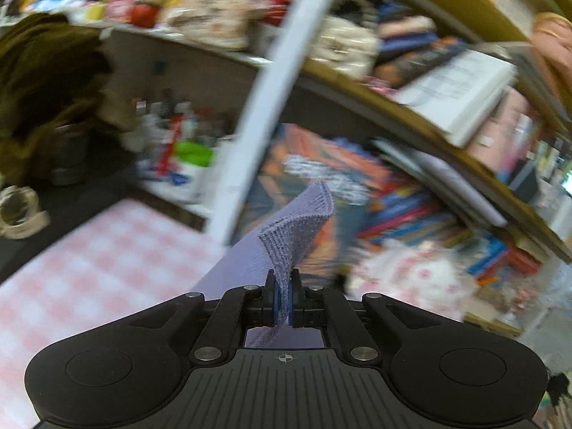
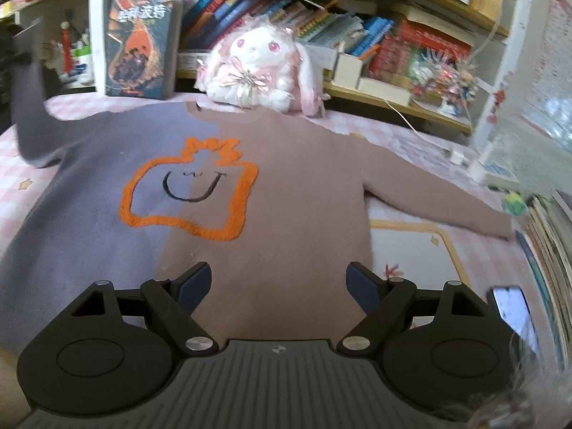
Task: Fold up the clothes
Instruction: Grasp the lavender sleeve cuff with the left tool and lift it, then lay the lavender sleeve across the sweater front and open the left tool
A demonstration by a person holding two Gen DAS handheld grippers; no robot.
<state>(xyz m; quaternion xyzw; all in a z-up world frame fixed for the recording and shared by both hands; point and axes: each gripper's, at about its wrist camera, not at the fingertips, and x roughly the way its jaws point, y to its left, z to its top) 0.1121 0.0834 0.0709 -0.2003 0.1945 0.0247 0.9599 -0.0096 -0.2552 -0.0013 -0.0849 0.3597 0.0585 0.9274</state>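
Nearest in the left wrist view, the left gripper (image 1: pixel 284 298) is clamped tight on the ribbed cuff of the lavender knitted sleeve (image 1: pixel 293 239), the fabric standing up in a fold between the blue pads; the grip at the very end of the sleeve looks chosen so the whole sleeve can be carried across the body of the garment. In the right wrist view that sleeve (image 2: pixel 30 114) rises off the surface at the far left, lifted clear of the pink-and-white checked cloth (image 2: pixel 14 164).

The right gripper (image 2: pixel 277 286) hangs over the lower hem with its jaws spread wide and nothing between them, probably waiting to pin the body or take the other side. Beneath it the two-tone fleece sweater, lavender on one half and dusty brown on the other with an orange outlined smiling face (image 2: pixel 200 193), lies flat, front up, its brown sleeve (image 2: pixel 439 203) stretched out to the right, not yet folded.

Just right of the gripper a phone with a lit screen (image 2: pixel 513 309) lies on the cloth. Beyond the collar a white and pink plush rabbit (image 2: pixel 257 68) sits almost touching the neckline, near enough to get in the way of a fold. Behind it, the wooden bookshelf (image 2: pixel 393 96) holds rows of upright coloured books and one tall orange-and-dark book (image 2: pixel 141 43) standing face out.
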